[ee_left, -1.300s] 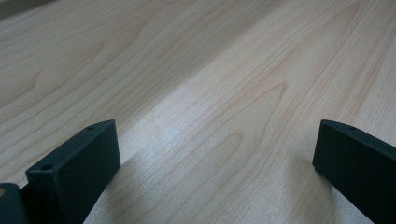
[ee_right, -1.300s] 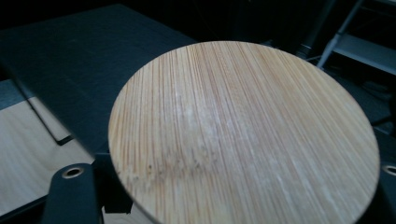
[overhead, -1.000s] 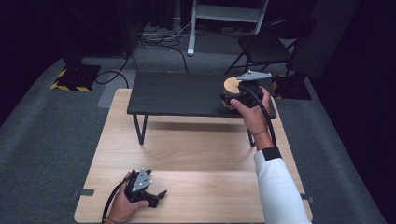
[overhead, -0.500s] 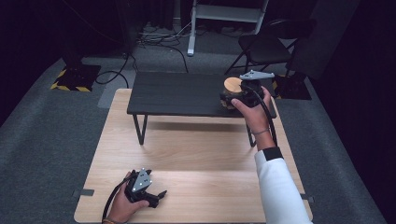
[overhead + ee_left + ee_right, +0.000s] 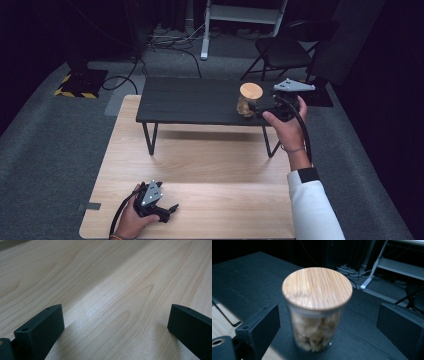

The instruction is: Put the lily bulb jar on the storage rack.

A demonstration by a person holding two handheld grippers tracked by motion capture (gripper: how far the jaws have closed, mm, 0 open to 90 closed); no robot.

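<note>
Because the jar (image 5: 317,310) now stands on its own on the black bench (image 5: 190,100), near that top's right end, my right gripper (image 5: 257,107) has just been opening its jaws, and they stand clear of the glass on either side, pressing on nothing. Seen from the jar, that gripper sits at about three o'clock, level with it, which I judge leaves me room to draw straight back without knocking the wooden lid (image 5: 317,287). The lid sits flat on the jar, covering the pale pieces inside. My left gripper (image 5: 167,210) rests released on the light wooden table (image 5: 112,277) at about seven o'clock from the jar, well apart and out of the way.
</note>
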